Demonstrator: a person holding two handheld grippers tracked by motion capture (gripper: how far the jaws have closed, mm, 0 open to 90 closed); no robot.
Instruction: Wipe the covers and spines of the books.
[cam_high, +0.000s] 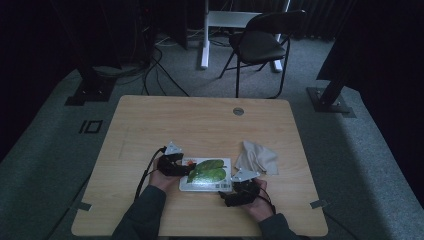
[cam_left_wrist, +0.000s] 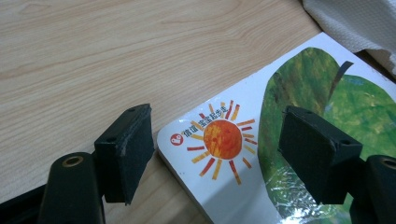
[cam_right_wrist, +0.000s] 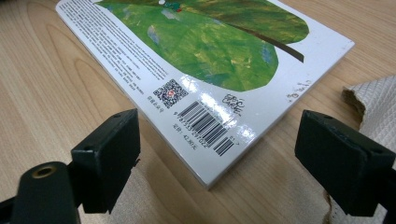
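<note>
The wooden surface (cam_high: 150, 130) carries the work, with a dark folding chair (cam_high: 260, 42) well beyond its far edge. Near the person's side lies a flat board book (cam_high: 207, 175), back cover up, a big green leaf printed across it. Just beside its far right corner sits a crumpled beige cloth (cam_high: 257, 156).

The left gripper (cam_high: 186, 169) is at the book's left end, and in the left gripper view its fingers (cam_left_wrist: 126, 149) stand apart, straddling the corner that bears an orange sun (cam_left_wrist: 223, 138); one finger is over bare wood, the other above the leaf. The right gripper (cam_high: 226, 197) waits at the near right corner, its fingers (cam_right_wrist: 109, 156) also wide apart with the barcode (cam_right_wrist: 205, 127) corner between them, clamped on nothing.

The step in hand looks like taking hold of the book from both ends. To do it well, each gripper probably needs one finger slid under the cover edge and the other on top, since the book lies flush on the surface. The glossy cover may slip, so bite well in from the corner, and close both sides evenly so the book does not pivot toward the cloth
</note>
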